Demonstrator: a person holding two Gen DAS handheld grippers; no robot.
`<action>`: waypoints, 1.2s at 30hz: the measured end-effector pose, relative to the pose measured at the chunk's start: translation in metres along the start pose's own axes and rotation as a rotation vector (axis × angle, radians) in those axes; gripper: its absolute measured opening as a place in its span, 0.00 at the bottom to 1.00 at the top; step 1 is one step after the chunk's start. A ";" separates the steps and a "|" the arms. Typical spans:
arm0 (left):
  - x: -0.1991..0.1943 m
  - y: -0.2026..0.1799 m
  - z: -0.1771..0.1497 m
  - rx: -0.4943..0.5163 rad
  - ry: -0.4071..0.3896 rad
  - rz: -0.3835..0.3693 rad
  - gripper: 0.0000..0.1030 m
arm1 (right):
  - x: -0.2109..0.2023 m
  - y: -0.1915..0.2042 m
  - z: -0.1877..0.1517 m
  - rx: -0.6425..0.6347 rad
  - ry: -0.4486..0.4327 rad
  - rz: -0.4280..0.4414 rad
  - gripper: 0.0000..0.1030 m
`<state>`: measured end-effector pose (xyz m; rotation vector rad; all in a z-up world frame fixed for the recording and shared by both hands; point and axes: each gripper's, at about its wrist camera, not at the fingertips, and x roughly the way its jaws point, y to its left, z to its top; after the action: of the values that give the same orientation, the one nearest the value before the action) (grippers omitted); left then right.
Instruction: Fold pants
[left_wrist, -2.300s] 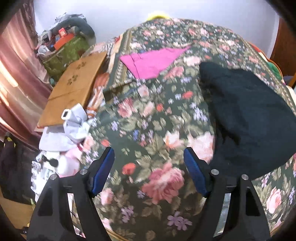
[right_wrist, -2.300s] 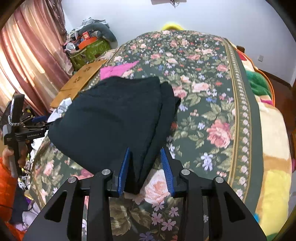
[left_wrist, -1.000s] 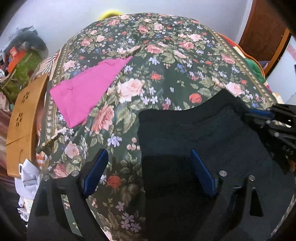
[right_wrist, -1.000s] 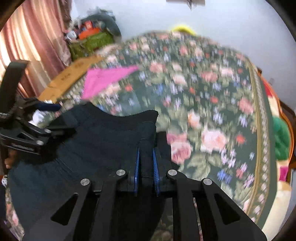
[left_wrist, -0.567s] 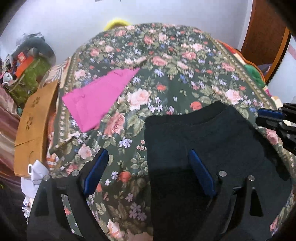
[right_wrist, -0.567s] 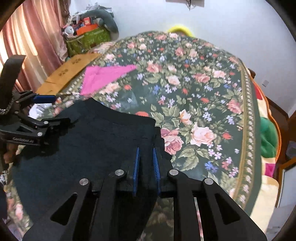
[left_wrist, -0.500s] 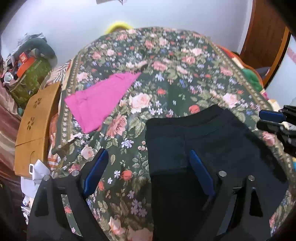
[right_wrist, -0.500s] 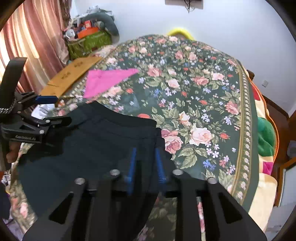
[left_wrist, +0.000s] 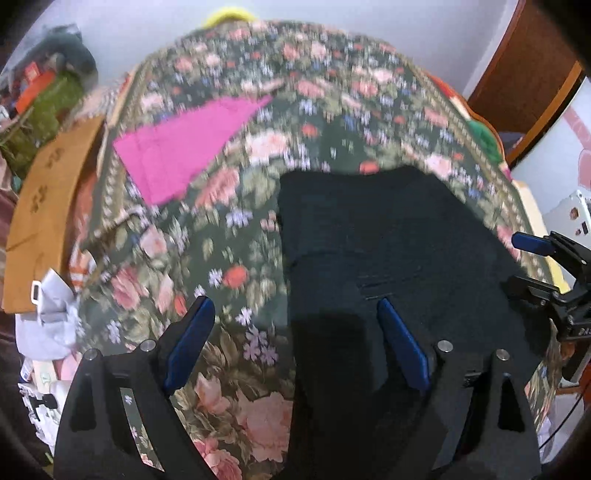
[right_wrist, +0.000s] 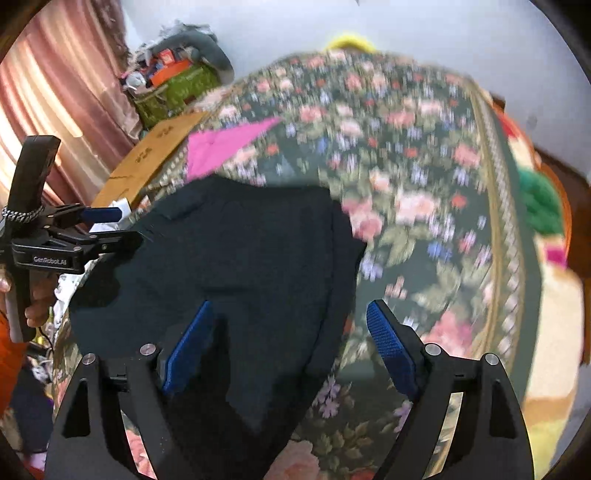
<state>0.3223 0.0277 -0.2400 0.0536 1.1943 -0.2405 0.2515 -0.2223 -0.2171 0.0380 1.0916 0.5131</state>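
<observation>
Black pants (left_wrist: 388, 240) folded flat on the bed (left_wrist: 332, 92), on the near part of a dark floral bedspread, close to the near edge. Left claw (left_wrist: 291, 332) held above the left border of the pants, blue pads wide apart: left pad over bare bedspread, right pad over the dark cloth, nothing clamped. Right claw (right_wrist: 286, 332) held above the right border of the pants, jaws just opened from a tight pinch, now wide apart: left pad over the cloth, right pad over the bedspread, no cloth pressed between the pads. In the right wrist view, left claw seen from the side at the far left, gripped by a hand (right_wrist: 35, 302), tips reaching the left corner of the pants; contact there cannot be told. In the left wrist view, right claw at the far right edge, beside the right border of the pants. Pink cloth (left_wrist: 181, 147) flat on the bedspread beyond the pants, well apart from them. Wooden board (left_wrist: 48, 192) along the left side of the bed. Pile of clutter (right_wrist: 177, 85) at the far left corner by the wall, curtain (right_wrist: 55, 103) on the left. Both views blurred.
</observation>
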 end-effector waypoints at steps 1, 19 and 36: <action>0.005 0.001 0.000 -0.006 0.022 -0.023 0.88 | 0.006 -0.003 -0.002 0.017 0.018 0.016 0.80; 0.057 -0.008 0.033 -0.036 0.209 -0.304 0.68 | 0.050 -0.033 0.016 0.156 0.148 0.245 0.49; 0.019 -0.002 0.049 -0.027 0.084 -0.242 0.23 | 0.015 -0.001 0.058 0.016 0.040 0.202 0.18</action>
<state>0.3729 0.0143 -0.2391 -0.1067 1.2873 -0.4376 0.3069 -0.2047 -0.2027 0.1539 1.1371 0.6891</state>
